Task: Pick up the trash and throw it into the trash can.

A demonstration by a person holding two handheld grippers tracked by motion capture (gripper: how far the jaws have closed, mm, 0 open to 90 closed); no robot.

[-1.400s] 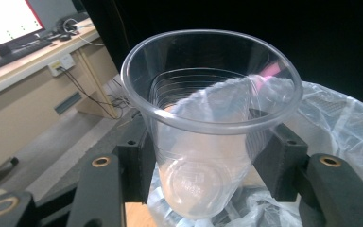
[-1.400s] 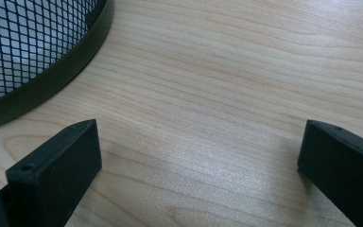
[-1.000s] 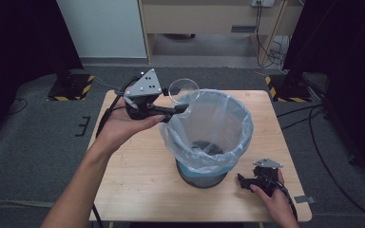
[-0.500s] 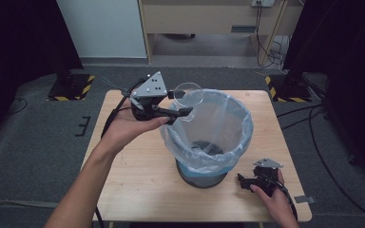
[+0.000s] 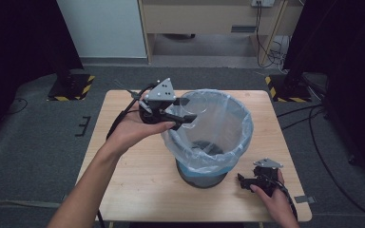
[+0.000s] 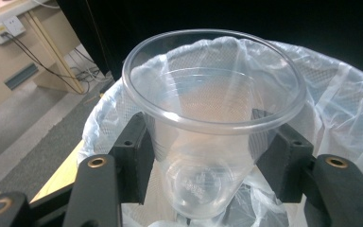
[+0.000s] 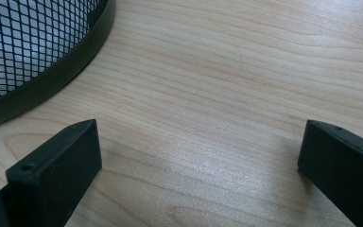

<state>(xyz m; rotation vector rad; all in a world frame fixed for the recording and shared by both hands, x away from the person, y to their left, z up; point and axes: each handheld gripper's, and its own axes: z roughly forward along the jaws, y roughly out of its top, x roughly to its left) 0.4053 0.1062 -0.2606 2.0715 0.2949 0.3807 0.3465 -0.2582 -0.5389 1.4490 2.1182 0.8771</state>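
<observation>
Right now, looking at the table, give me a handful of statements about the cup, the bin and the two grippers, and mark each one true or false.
1. The left gripper is clamped on a clear plastic cup. True.
2. The cup lies on the table beside the bin. False: it is held up at the rim of the bin, over the bag.
3. The bin is lined with a pale plastic bag. True.
4. The right gripper holds a crumpled napkin. False: its jaws stand wide apart with only bare wood between them.
5. The right gripper is low on the table near the base of the bin. True.
6. The cup is full of water. False: it looks empty.
</observation>
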